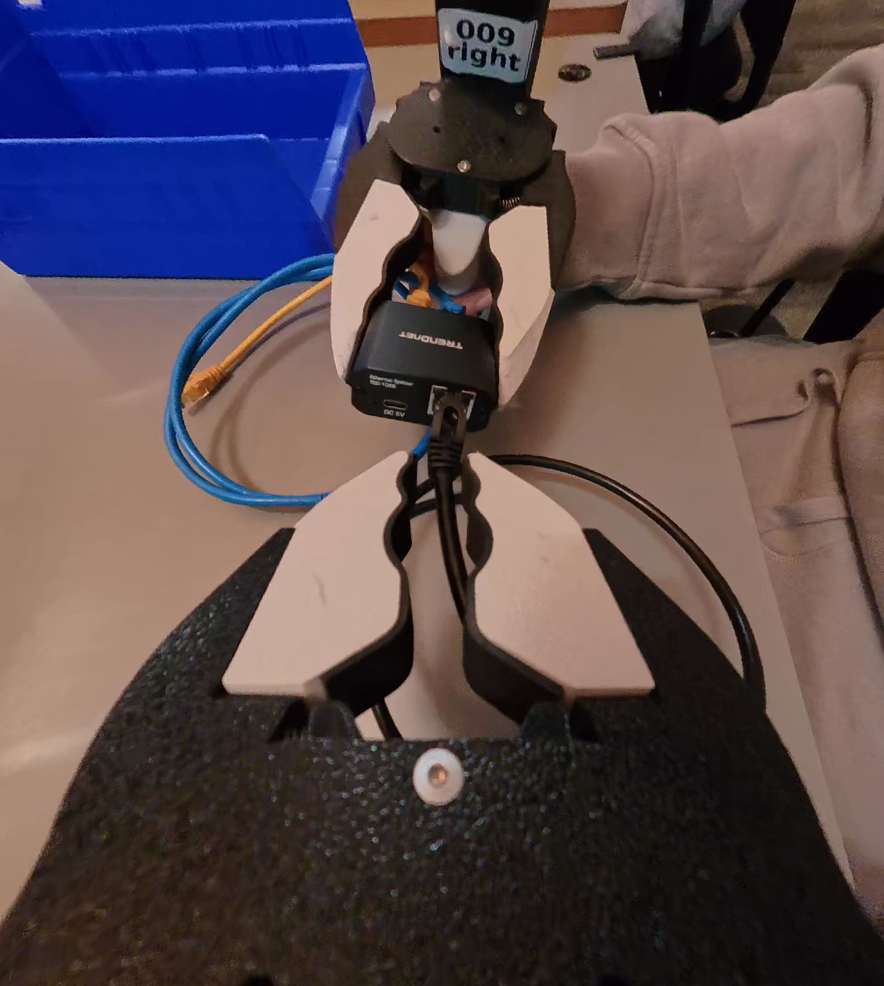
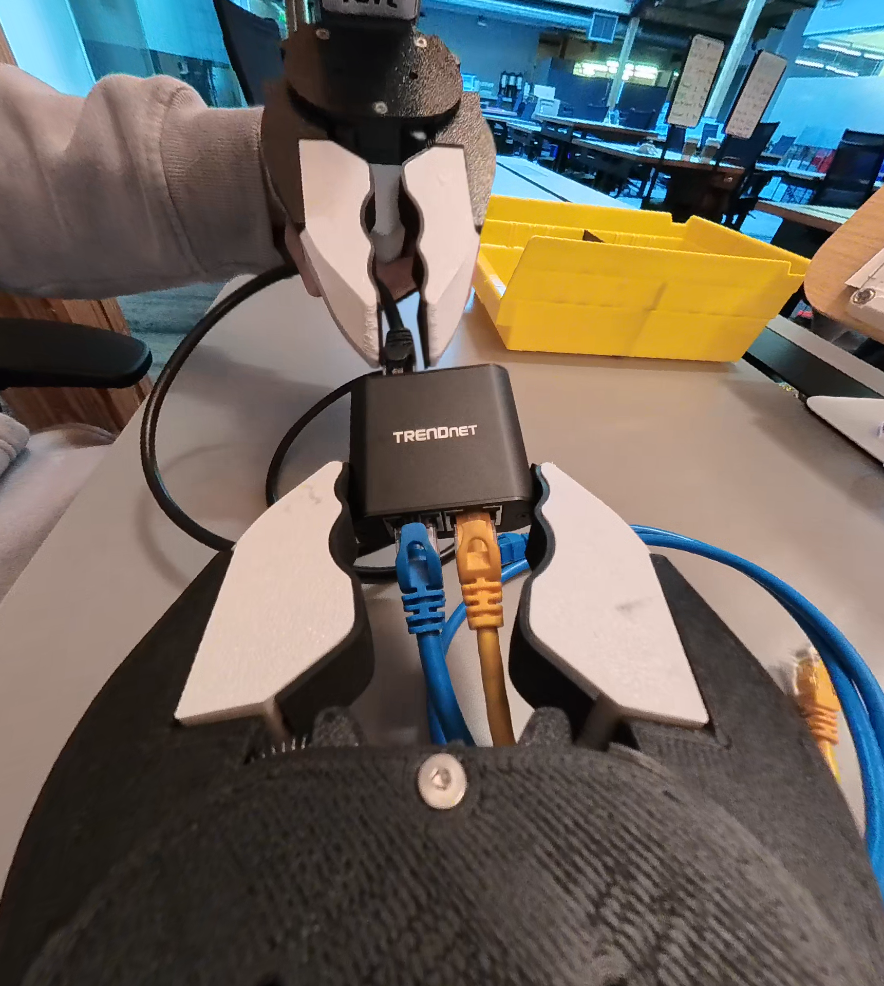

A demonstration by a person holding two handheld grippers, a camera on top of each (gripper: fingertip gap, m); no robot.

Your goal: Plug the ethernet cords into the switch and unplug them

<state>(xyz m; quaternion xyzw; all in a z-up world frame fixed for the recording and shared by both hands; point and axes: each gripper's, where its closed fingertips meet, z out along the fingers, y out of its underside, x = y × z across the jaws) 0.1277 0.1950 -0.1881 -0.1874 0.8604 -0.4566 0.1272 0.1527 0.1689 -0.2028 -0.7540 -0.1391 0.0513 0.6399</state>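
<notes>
A small black switch (image 2: pixel 437 437) is held just above the grey table (image 2: pixel 669 453). My right gripper (image 2: pixel 439 475) is shut on its two sides; it also shows in the left wrist view (image 1: pixel 426 381). A blue cord plug (image 2: pixel 418 565) and an orange cord plug (image 2: pixel 477 560) sit in the ports facing the right wrist camera. A black cord plug (image 1: pixel 445 427) sits in a port on the opposite face. My left gripper (image 1: pixel 440 461) is shut on the black cord just behind that plug; it also shows in the right wrist view (image 2: pixel 402 352).
A blue bin (image 1: pixel 135 187) stands behind the switch in the left wrist view and a yellow bin (image 2: pixel 631 277) in the right wrist view. Coiled blue cord (image 1: pixel 189 427) and a loose orange plug (image 1: pixel 199 384) lie on the table. A person's sleeve (image 1: pixel 722 203) is at the table's edge. Spacing between my two grippers at the tips: around 5 cm.
</notes>
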